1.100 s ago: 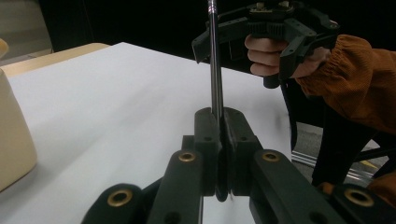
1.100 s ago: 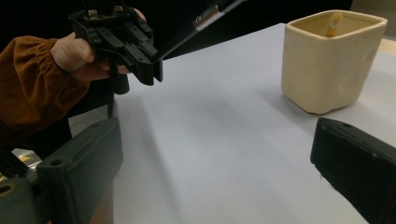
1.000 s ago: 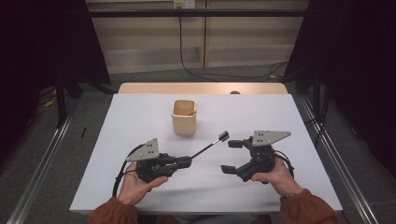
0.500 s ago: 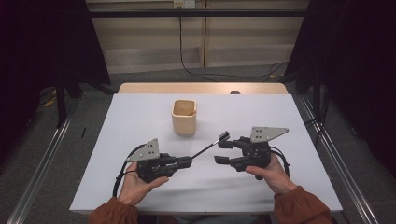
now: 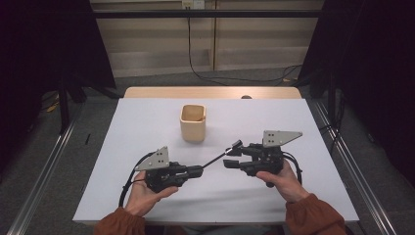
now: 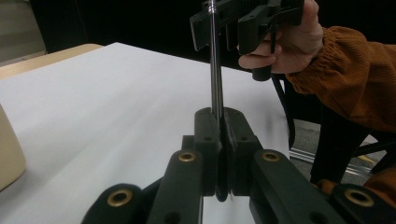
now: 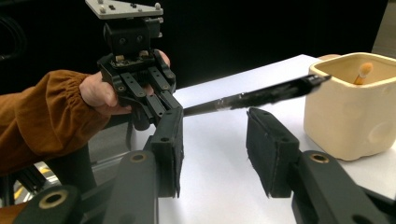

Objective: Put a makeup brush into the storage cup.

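Left gripper (image 5: 195, 170) lower centre clamped on brush (image 5: 220, 155), right gripper (image 5: 230, 157) jaws closing around its tip without touching, cup (image 5: 193, 123) above.

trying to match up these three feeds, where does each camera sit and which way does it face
High view: above the person's side, looking forward and down on the white table; both forearms, left tool and right tool show.
Left gripper view: rides the left tool, looking along its shut jaws, clamped on the brush, toward the right tool.
Right gripper view: rides the right tool, facing the left hand, with the cup at right.
Both gripper views share the brush; the high view and right gripper view share the cup.
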Available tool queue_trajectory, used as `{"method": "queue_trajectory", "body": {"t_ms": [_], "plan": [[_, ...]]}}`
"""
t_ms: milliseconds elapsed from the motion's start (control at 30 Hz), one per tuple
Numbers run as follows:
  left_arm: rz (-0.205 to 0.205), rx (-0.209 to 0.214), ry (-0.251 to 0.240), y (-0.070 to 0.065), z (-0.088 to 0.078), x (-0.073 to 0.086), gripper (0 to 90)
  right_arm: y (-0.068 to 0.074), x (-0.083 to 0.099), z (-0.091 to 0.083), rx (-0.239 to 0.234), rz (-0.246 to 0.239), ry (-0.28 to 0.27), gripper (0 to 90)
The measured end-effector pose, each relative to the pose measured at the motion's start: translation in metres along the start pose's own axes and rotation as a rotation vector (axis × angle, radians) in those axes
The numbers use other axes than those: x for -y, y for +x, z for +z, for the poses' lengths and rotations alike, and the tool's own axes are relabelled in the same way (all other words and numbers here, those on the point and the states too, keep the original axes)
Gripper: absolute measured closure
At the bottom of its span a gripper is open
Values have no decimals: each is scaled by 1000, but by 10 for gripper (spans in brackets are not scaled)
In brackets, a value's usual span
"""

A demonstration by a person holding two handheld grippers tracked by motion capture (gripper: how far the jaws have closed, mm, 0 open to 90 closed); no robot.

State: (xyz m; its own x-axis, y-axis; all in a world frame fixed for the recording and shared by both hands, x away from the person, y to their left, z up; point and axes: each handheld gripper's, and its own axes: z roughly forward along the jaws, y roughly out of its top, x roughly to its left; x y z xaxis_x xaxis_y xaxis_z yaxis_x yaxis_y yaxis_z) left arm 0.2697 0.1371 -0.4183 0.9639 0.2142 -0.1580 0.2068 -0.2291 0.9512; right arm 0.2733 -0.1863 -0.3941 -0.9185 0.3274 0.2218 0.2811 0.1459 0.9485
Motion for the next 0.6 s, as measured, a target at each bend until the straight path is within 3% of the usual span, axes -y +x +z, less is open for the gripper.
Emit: {"method": "queue_trajectory", "body": {"t_ms": [200,467,600], "plan": [[4,11,0,-1,2,0,854,-1,1,1,-11,13,-9,607],[8,18,4,-2,5,1,854,-2,0,0,-38,23,-26,749],[17,20,19,-3,6,3,854,-3,1,0,-46,33,-25,767]]}}
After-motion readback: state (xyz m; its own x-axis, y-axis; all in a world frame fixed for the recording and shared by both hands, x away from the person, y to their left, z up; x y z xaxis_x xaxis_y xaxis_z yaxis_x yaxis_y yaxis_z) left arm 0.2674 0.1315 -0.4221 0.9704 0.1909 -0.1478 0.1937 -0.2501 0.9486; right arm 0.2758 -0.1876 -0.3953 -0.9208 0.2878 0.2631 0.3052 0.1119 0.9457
